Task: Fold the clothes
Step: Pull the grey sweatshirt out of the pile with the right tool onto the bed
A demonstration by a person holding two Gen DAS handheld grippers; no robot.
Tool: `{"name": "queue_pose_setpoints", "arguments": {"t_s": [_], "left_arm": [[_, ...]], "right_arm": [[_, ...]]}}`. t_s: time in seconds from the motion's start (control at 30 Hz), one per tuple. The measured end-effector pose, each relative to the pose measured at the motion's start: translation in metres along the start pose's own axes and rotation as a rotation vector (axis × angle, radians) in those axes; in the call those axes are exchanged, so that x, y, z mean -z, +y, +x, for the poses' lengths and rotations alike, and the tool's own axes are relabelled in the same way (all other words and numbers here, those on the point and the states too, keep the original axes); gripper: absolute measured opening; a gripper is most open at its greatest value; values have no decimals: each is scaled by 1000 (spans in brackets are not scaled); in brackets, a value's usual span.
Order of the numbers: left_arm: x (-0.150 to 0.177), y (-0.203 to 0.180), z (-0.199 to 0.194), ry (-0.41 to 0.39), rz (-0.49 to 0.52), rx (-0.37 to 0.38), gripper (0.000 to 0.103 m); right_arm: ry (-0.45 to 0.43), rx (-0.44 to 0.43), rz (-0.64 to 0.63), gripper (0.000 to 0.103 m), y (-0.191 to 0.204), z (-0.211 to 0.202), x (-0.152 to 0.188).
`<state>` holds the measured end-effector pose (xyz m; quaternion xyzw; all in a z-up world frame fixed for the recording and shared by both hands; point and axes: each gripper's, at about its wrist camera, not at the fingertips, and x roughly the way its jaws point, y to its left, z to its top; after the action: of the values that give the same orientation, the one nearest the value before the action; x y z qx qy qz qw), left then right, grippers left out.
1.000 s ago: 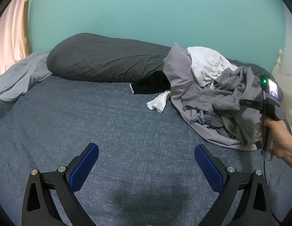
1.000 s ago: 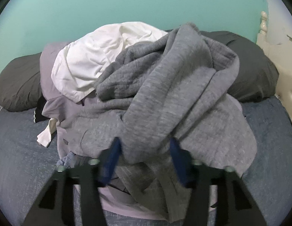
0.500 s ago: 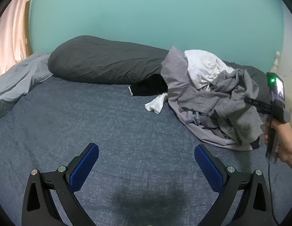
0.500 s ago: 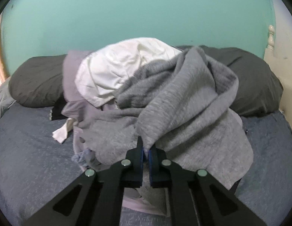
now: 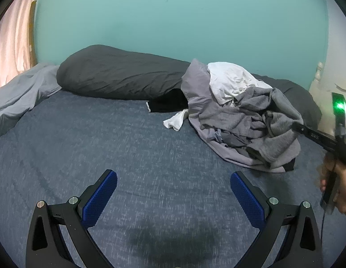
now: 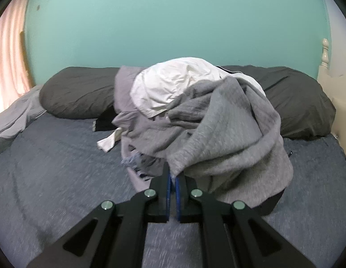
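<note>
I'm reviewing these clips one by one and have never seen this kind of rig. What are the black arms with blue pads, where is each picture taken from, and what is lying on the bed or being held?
There is no robot here: a person holds a two-finger gripper in each hand, and each carries a wide-angle camera looking along its fingers. The left wrist view shows the left gripper open and empty over the blue bed cover; the person's hand with the other tool appears at its right edge. The right wrist view shows the right gripper shut on the edge of a grey knit garment. That garment tops a pile of clothes with a white garment and a lilac one, in front of dark pillows.
</note>
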<state>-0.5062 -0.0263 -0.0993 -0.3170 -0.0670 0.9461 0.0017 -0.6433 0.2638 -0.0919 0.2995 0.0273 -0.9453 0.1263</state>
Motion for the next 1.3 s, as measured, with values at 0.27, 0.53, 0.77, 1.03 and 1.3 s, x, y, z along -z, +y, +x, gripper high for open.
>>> {"name": "queue_pose_setpoints", "arguments": {"t_s": [0.27, 0.53, 0.77, 1.03, 1.3], "left_arm": [[16, -8, -27, -8, -6, 13, 103], [35, -19, -51, -28, 3, 28, 103], [52, -22, -80, -55, 22, 60, 103], [79, -20, -134, -57, 35, 88, 103], [99, -16, -190, -22, 38, 99, 103]], "right_arm": [[-27, -90, -34, 3, 17, -57, 20], [-54, -141, -49, 3, 32, -111, 50], [-76, -158, -81, 3, 49, -155, 81], [-112, -178, -96, 3, 79, -220, 110], [-125, -236, -118, 3, 116, -293, 130]]}}
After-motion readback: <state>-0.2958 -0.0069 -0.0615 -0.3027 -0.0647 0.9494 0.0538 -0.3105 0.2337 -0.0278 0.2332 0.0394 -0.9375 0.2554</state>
